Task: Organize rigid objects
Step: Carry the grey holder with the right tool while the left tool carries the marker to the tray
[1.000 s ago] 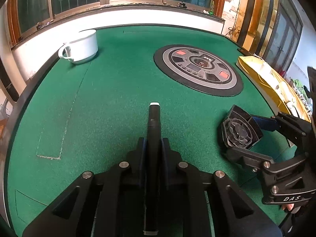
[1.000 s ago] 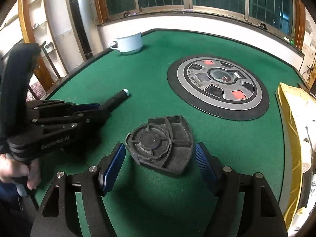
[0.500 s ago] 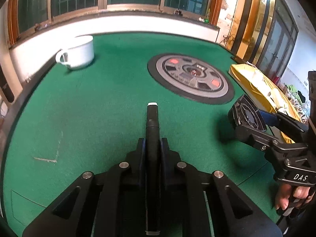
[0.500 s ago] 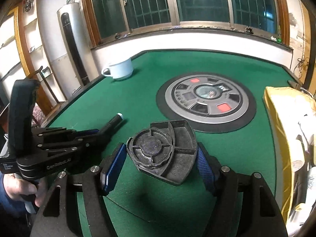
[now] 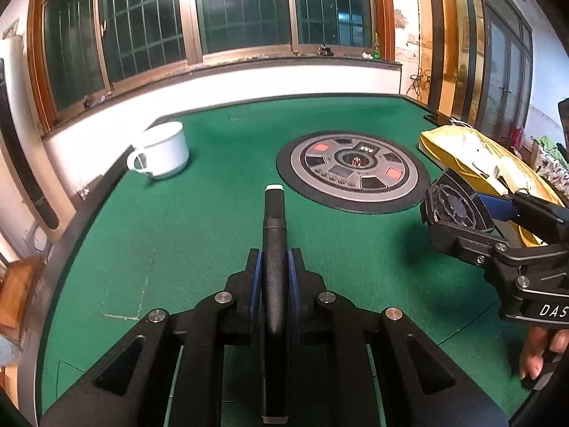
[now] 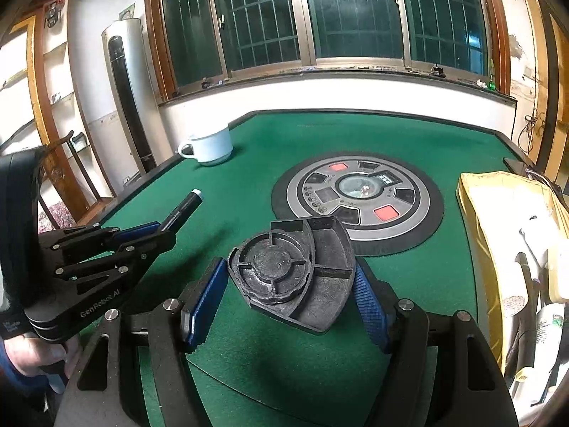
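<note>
My left gripper (image 5: 274, 259) is shut on a long black stick with a white tip (image 5: 274, 235), held level above the green felt table (image 5: 199, 220). It also shows in the right wrist view (image 6: 140, 233), with the stick (image 6: 183, 208) poking forward. My right gripper (image 6: 290, 279) is shut on a black plastic part with a round ribbed hub (image 6: 295, 270), held above the table. In the left wrist view the right gripper (image 5: 473, 210) holds that part (image 5: 453, 206) at the right, tilted up on edge.
A white mug (image 5: 160, 149) stands at the table's far left, also in the right wrist view (image 6: 208, 146). A round grey control panel (image 5: 354, 169) sits in the table's middle. A yellow bag with clutter (image 6: 512, 235) lies along the right edge.
Both grippers have risen above the table with their loads. The right gripper closed on the black part, lifted it off the felt and tilted it.
</note>
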Tool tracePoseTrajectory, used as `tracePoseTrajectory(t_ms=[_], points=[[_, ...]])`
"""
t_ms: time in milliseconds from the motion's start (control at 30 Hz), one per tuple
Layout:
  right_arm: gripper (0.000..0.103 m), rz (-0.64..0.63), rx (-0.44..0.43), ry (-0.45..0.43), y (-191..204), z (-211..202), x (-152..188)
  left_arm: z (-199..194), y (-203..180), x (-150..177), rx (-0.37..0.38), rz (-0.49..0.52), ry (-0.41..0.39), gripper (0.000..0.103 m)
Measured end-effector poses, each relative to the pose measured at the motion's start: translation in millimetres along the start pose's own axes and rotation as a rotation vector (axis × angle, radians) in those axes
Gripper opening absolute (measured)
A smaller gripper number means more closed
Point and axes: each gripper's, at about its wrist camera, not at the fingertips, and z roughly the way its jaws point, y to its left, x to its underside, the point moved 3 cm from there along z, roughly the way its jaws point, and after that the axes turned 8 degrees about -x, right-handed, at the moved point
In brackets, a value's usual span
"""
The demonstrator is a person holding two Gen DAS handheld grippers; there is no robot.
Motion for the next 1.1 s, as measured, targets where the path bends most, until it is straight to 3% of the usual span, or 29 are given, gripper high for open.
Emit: tracePoseTrajectory(t_ms=[533, 1100], points=[[0.065, 0.008, -0.005, -0.039, -1, -11, 0, -17, -12, -2, -0.057, 0.034, -0.069, 0.012], [0.065, 0.018, -0.009, -0.059, -1, -18, 0, -21, -22, 0, -0.067, 0.068, -0.069, 0.012]])
